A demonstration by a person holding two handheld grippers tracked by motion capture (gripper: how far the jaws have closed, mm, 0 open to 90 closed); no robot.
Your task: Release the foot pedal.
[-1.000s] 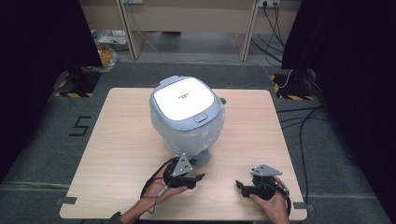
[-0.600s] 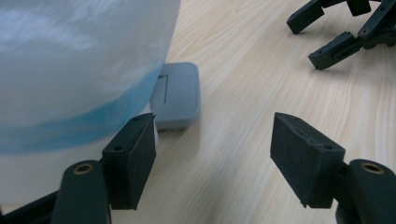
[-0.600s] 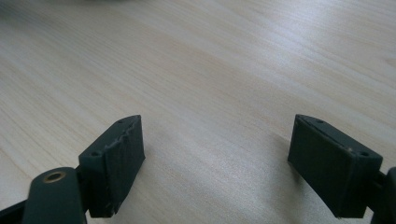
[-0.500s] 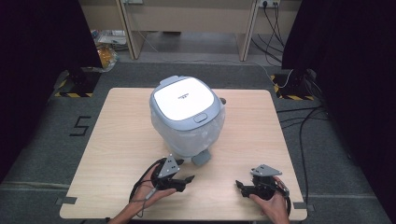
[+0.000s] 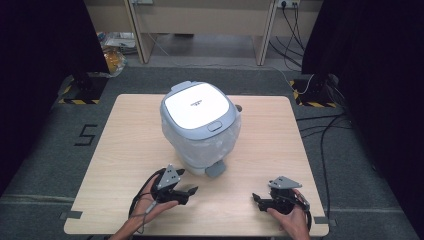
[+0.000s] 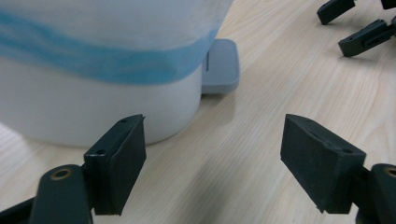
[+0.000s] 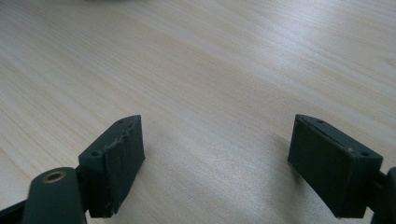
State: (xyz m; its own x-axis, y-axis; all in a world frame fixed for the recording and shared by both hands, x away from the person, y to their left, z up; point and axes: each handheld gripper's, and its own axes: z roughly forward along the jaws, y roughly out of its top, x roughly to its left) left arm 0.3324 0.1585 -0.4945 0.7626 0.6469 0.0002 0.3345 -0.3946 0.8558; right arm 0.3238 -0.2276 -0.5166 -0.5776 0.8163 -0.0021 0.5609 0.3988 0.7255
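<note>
A small pedal bin [image 5: 200,125] with a white lid and a grey rim stands mid-table, lined with a clear bag. Its grey pedal [image 5: 216,169] faces the front edge. In the left gripper view the bin's wall [image 6: 93,107], a blue band of the bag and the pedal [image 6: 222,65] lie close ahead. My left gripper [image 5: 192,194] [image 6: 215,154] sits front-left of the pedal; its jaws have just been opening and stand open, with nothing between them. My right gripper [image 5: 256,198] [image 7: 217,158] rests open over bare wood at the front right, and its jaws [image 6: 359,28] also appear in the left gripper view.
The wooden table [image 5: 125,125] has bare room on both sides of the bin. Black cables [image 5: 325,125] trail on the floor to the right. A "5" mark [image 5: 86,135] is on the floor to the left.
My left gripper has drawn back leftward from the bin's pedal and its jaws have spread wide. The right gripper and the bin have stayed put.
</note>
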